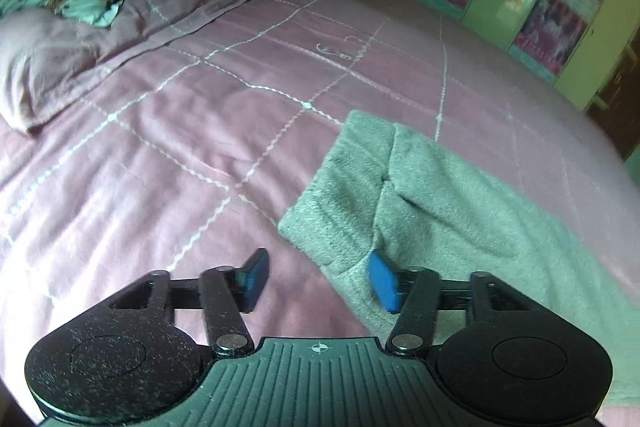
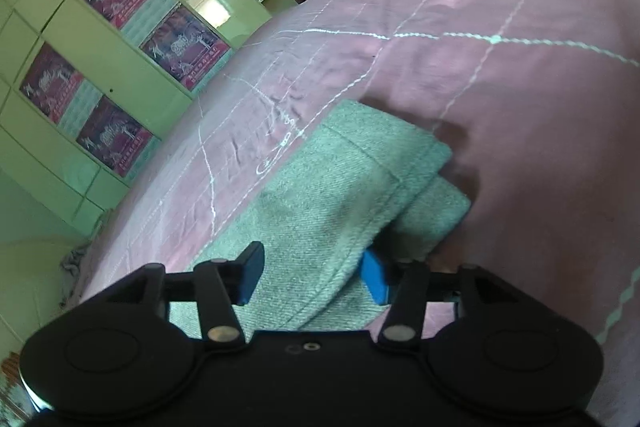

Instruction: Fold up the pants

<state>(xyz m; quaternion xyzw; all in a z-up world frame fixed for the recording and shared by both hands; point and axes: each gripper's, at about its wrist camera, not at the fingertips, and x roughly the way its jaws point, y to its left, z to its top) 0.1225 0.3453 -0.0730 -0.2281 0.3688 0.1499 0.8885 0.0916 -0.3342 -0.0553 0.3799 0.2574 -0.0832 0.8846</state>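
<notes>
Here the grey pants (image 1: pixel 420 203) lie folded on the pink bed (image 1: pixel 192 131). In the left view they sit at four o'clock, and the left tongs (image 1: pixel 320 277) stand open over bare bedspread, pillows (image 1: pixel 60 59) at ten o'clock. Only the right view shows the right tongs (image 2: pixel 314 277), open astride the fabric edge, and a cupboard (image 2: pixel 80 39) at nine.

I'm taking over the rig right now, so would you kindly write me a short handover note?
Left gripper: jaws open, nothing held, by the near edge of the pants.
Right gripper: jaws open over the pants' edge, no grip.
Pants: grey, lying on the pink bedspread, already doubled over, one layer stacked on another.
Done: at least one fold.
Left: probably another fold and smoothing; hard to say how much length remains.
</notes>
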